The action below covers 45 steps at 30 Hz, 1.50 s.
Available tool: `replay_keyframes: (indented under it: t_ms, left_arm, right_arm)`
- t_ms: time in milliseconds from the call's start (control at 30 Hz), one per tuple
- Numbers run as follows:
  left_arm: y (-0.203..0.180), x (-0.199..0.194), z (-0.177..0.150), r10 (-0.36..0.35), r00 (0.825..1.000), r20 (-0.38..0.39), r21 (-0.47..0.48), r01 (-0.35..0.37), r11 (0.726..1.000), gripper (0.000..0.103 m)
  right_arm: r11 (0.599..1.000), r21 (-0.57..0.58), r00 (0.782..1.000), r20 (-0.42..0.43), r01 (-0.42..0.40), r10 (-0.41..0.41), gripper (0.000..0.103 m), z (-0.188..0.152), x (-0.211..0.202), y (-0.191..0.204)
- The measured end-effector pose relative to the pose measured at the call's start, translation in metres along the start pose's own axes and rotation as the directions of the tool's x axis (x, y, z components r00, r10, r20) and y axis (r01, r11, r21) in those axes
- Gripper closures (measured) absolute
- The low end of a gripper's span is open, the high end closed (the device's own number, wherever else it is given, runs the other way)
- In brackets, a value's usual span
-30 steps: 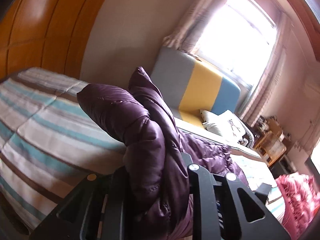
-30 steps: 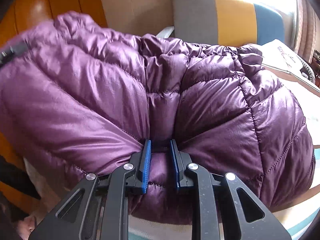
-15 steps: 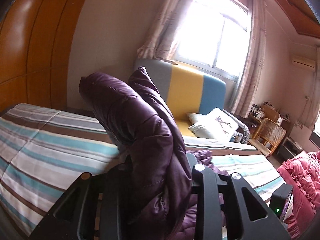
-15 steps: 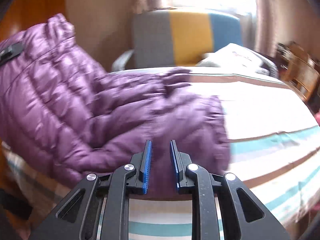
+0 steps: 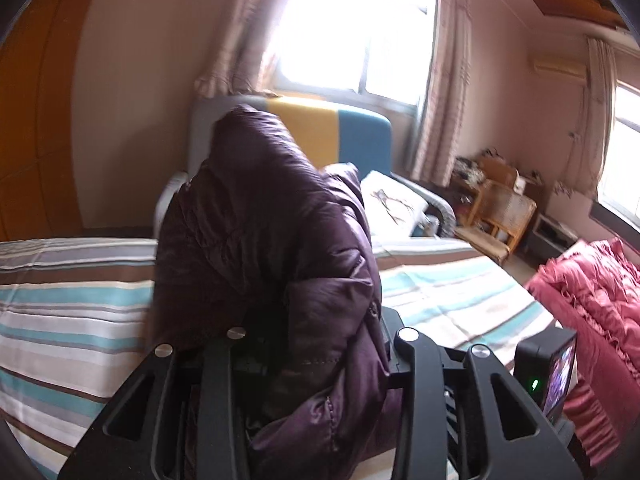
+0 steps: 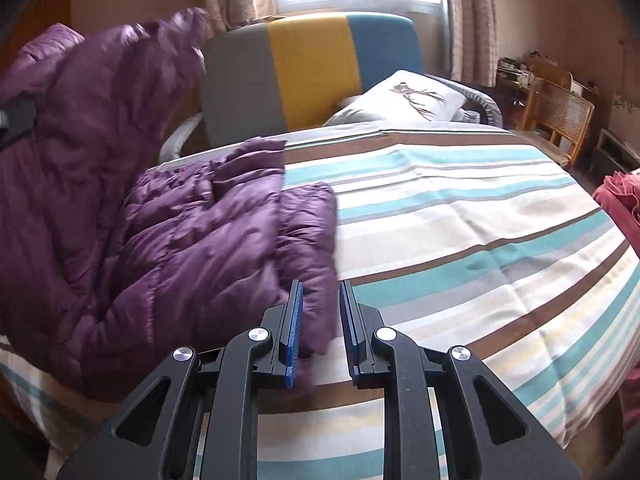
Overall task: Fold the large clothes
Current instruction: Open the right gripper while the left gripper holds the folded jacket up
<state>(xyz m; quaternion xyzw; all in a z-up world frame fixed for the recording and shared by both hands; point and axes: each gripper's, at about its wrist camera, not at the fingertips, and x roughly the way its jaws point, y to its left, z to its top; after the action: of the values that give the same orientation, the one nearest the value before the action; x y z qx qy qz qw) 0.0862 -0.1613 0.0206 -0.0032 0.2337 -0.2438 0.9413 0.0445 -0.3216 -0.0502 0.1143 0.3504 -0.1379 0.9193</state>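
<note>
- Since the earlier frames your right claw [image 6: 320, 332] has let go of the purple down jacket [image 6: 168, 216] and backed off, jaws apart and empty.
- Your left claw [image 5: 316, 344] has just been opening, the jacket bunched between its jaws; grip unclear.
- Striped bed [image 6: 460, 232] lies bare at frame right.

The purple jacket [image 5: 272, 264] hides the left gripper's [image 5: 316, 360] jaws and pads.

Dark purple quilted puffer jacket [image 6: 168, 248], shiny, crumpled. Lower part heaped on striped bed, ahead-left of right gripper [image 6: 320, 320], hem edge showing between its blue pads. Upper part lifted, bunched thick between left gripper [image 5: 320, 344] fingers, rising upright ahead.
</note>
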Motion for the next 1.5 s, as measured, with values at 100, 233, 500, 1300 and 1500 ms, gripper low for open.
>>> replay_keyframes:
  t_ms: [100,233,500,1300,1500]
  left_arm:
    - [-0.016,0.017,-0.006,-0.017,0.999,-0.039,0.025,0.018,1.0,0.069]
    - [-0.025,0.029,-0.017,-0.034,0.997,-0.074,0.048,0.037,0.998,0.069]
    - [-0.047,0.057,-0.038,-0.048,0.987,-0.152,0.121,0.067,0.99,0.059]
    - [-0.04,0.071,-0.047,-0.177,0.966,-0.188,0.079,0.195,0.978,0.048]
    - [-0.037,0.067,-0.043,-0.276,0.941,-0.198,0.04,0.289,0.956,0.032]
  right_arm:
    - [0.999,0.026,1.0,-0.002,0.029,-0.029,0.083,0.002,0.0,-0.015]
    - [0.997,0.057,0.998,0.004,0.055,-0.055,0.083,0.003,-0.002,-0.032]
    - [0.993,0.095,0.998,0.012,0.066,-0.068,0.083,0.003,-0.005,-0.044]
    - [0.982,0.139,0.991,0.006,0.131,-0.133,0.083,0.004,-0.01,-0.072]
    - [0.983,0.135,0.992,0.006,0.126,-0.128,0.083,0.004,-0.011,-0.07]
